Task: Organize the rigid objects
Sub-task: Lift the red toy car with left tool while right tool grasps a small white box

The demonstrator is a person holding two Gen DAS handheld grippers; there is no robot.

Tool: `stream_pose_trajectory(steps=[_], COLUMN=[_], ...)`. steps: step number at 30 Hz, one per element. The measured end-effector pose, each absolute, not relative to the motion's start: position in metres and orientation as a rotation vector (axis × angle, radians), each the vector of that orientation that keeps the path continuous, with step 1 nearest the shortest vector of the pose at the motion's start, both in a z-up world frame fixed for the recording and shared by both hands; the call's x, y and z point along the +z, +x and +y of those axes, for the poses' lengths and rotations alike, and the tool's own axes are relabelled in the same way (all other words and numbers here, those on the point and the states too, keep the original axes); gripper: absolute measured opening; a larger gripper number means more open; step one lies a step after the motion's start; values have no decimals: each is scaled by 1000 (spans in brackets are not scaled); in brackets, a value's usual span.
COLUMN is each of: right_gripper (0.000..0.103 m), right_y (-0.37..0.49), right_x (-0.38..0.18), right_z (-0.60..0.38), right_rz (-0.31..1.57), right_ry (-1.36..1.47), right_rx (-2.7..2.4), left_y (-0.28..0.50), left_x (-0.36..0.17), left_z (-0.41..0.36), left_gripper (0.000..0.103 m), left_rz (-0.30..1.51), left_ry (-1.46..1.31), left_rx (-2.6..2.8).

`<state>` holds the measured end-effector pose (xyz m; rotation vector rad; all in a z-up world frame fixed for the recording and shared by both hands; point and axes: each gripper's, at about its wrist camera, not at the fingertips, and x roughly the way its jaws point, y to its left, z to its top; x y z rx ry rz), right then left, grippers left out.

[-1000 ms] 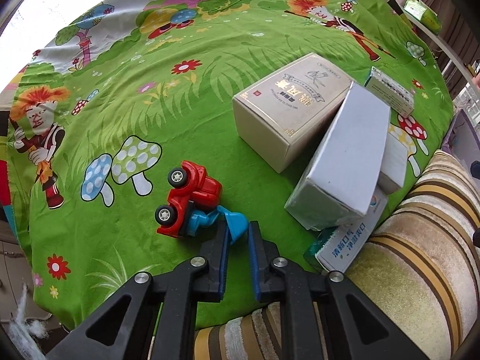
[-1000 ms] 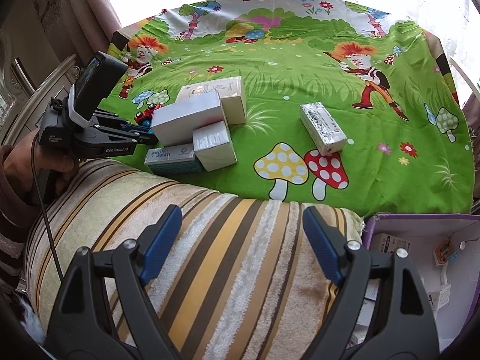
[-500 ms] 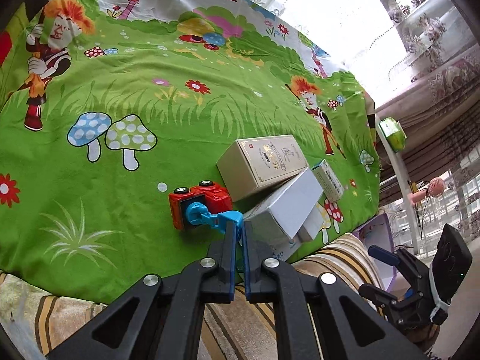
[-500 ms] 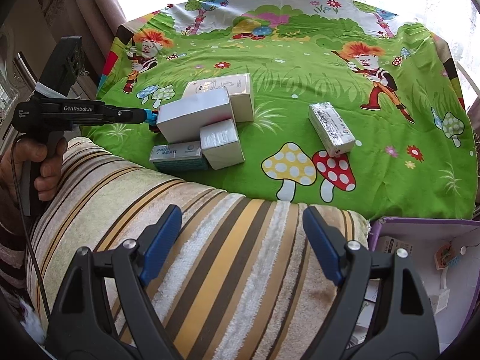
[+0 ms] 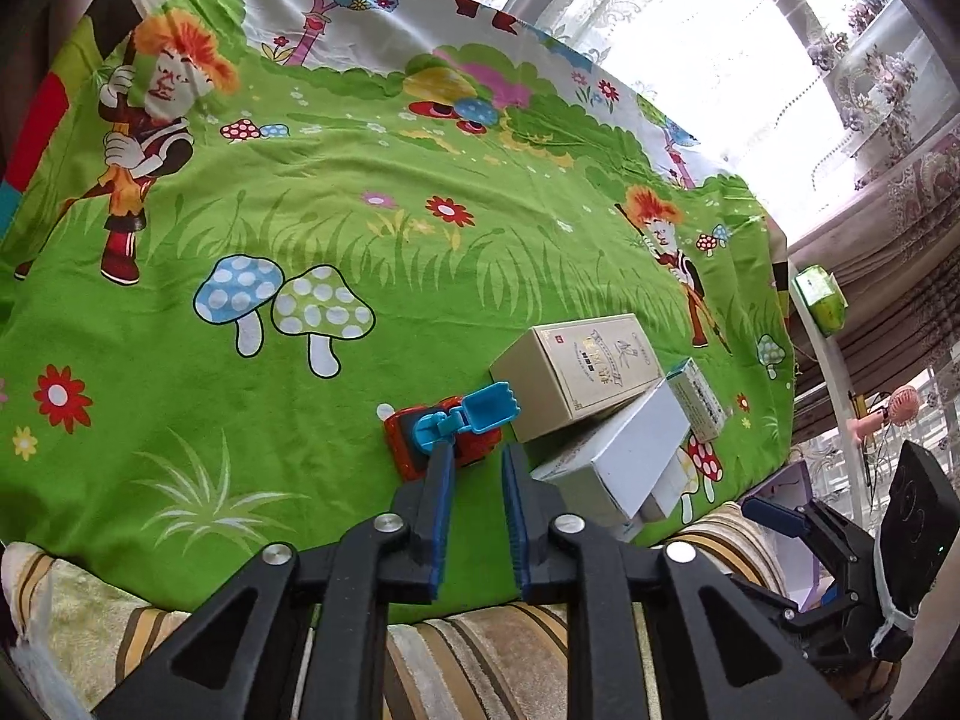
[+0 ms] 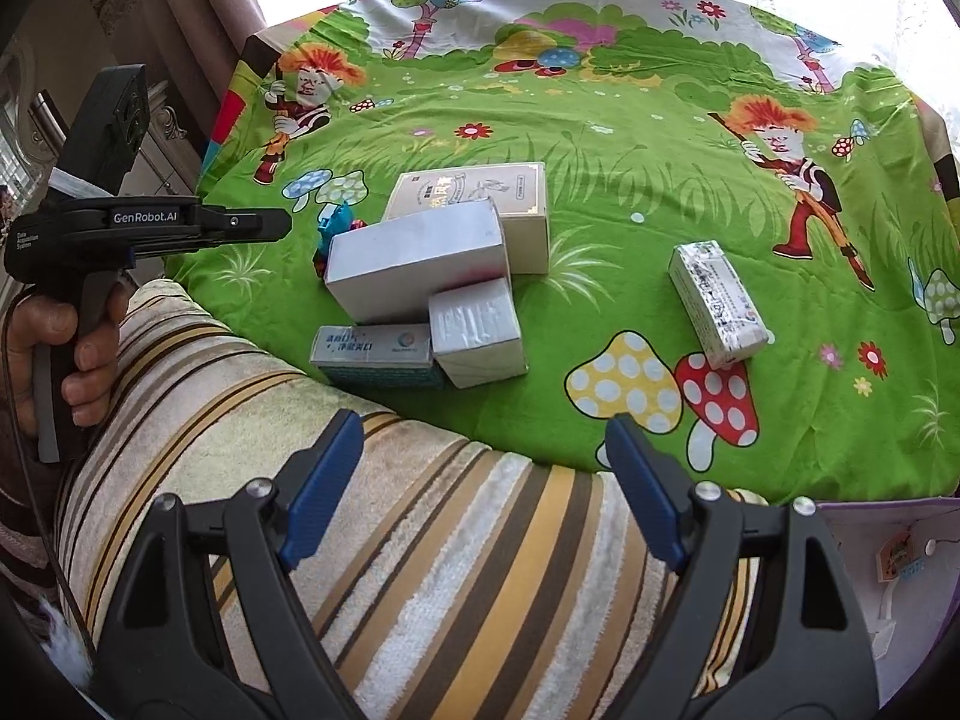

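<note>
On the green cartoon-print cloth [image 5: 372, 300] that covers the table, a red toy truck [image 5: 420, 438] with a blue scoop [image 5: 489, 408] stands just left of a cluster of boxes. Directly behind the truck, the left gripper [image 5: 474, 474] points down at it; its jaws are opening and nothing is between the pads, the toy sitting free just past the fingertips. In the right wrist view the same left gripper [image 6: 282, 225] reaches in from the left, held by a hand [image 6: 60, 348] on its grip, and only the blue scoop [image 6: 336, 222] shows behind the boxes.

The cluster: a beige box with gold print [image 6: 480, 204] lies flat at the back; a grey-white carton [image 6: 414, 258] leans across its near side; a smaller white box [image 6: 477, 330] sits just in front of that carton, touching a flat teal-and-white packet [image 6: 375, 351] at the cloth's near edge. Well apart to the right, a narrow white printed box [image 6: 717, 300] lies alone on a mushroom print.

Nearer the camera, the right gripper [image 6: 486, 492] hangs over a striped cushion [image 6: 420, 528] with its jaws wide apart and empty. At lower right, part of a purple-rimmed box [image 6: 870, 504] with small items inside shows beside the cushion
</note>
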<state>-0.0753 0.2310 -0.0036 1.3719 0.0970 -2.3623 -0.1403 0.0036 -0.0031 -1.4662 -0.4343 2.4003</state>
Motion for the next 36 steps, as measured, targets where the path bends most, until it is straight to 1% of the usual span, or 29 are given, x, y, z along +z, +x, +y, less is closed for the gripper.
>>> stream_pose_trajectory(steps=[1, 2, 9, 11, 12, 13, 14, 17, 19, 20, 21, 28, 36], right_gripper=[85, 85, 85, 85, 85, 85, 85, 84, 69, 54, 45, 44, 44], right_y=[-79, -83, -100, -104, -107, -109, -112, -117, -118, -118, -118, -110, -96], right_x=[-5, -6, -18, -20, -21, -22, -23, -27, -28, -29, -30, -19, -1], right_z=[228, 226, 212, 208, 206, 205, 205, 204, 204, 204, 204, 206, 224], right_rz=[101, 106, 172, 196, 204, 207, 206, 191, 190, 183, 178, 180, 131], right_ry=[1374, 1380, 1408, 1409, 1409, 1411, 1415, 1424, 1430, 1432, 1436, 1367, 1301], right_rx=[-2354, -2348, -2322, -2318, -2319, -2317, -2314, -2297, -2294, -2286, -2280, -2325, -2418], left_y=[-142, -144, -157, -163, -165, -167, -166, -165, -162, -161, -160, -150, -135], left_x=[-3, -3, -6, -11, -13, -15, -15, -14, -11, -9, -7, 1, 29], left_z=[7, 10, 36, 39, 40, 40, 41, 40, 37, 35, 33, 22, 16], left_gripper=[47, 57, 57, 55, 50, 34, 30, 29, 29, 29, 29, 29, 29], left_rz=[-406, -377, -155, -143, -144, -135, -124, -142, -153, -164, -175, -233, -230], left_ry=[-1470, -1471, -1525, -1548, -1559, -1565, -1565, -1540, -1522, -1512, -1503, -1467, -1377], left_rx=[2409, 2426, 2486, 2482, 2481, 2474, 2474, 2475, 2495, 2501, 2502, 2526, 2591])
